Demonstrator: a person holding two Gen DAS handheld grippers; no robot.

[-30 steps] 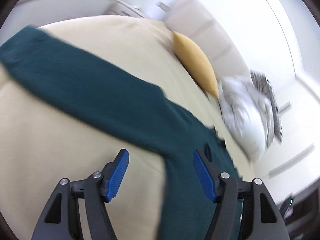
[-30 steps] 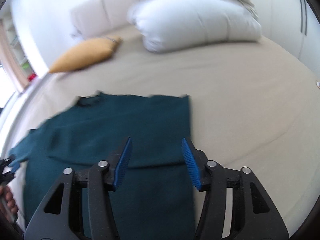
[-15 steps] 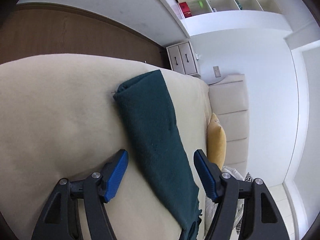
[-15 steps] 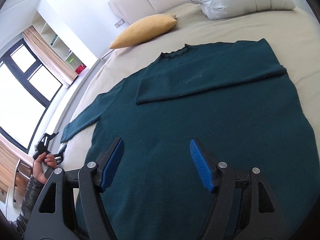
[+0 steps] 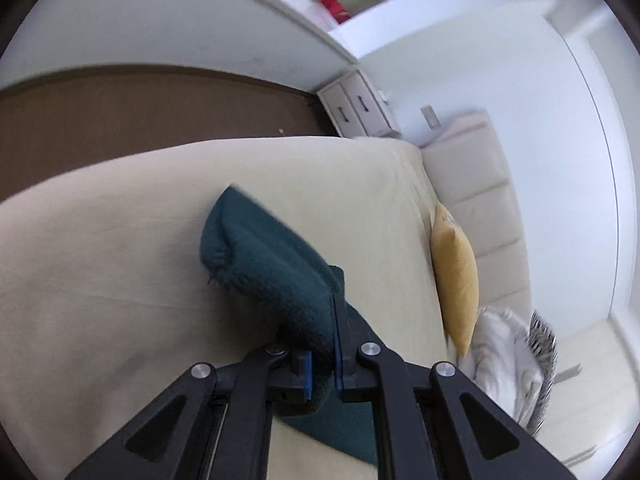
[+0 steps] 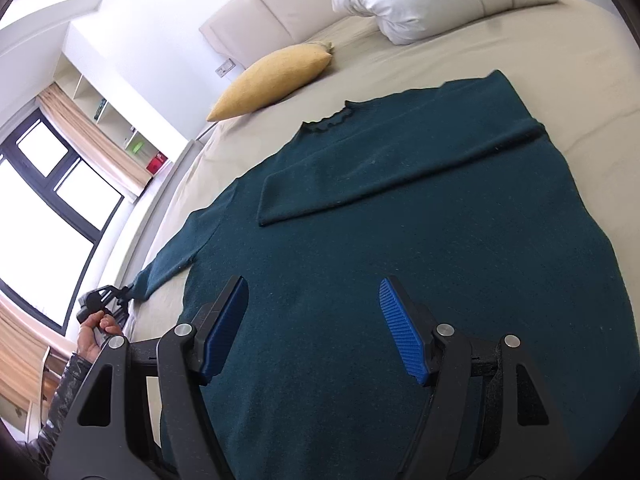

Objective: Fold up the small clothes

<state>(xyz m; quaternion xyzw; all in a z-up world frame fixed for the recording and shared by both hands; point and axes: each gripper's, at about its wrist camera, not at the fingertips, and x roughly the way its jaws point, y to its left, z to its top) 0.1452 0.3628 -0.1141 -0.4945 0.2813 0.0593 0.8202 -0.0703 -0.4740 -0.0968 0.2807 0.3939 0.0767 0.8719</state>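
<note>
On bed (image 6: 500,52), left claw (image 5: 322,354) just clamped sweater sleeve (image 5: 272,276).

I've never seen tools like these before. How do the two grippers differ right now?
The left gripper has just closed its fingers on the outstretched sleeve of the green sweater, while the right gripper holds nothing.

The left's blue pads are pinched together; the right's stand wide apart, above the sweater's body.

Both are black, blue-padded and hand-held.
</note>
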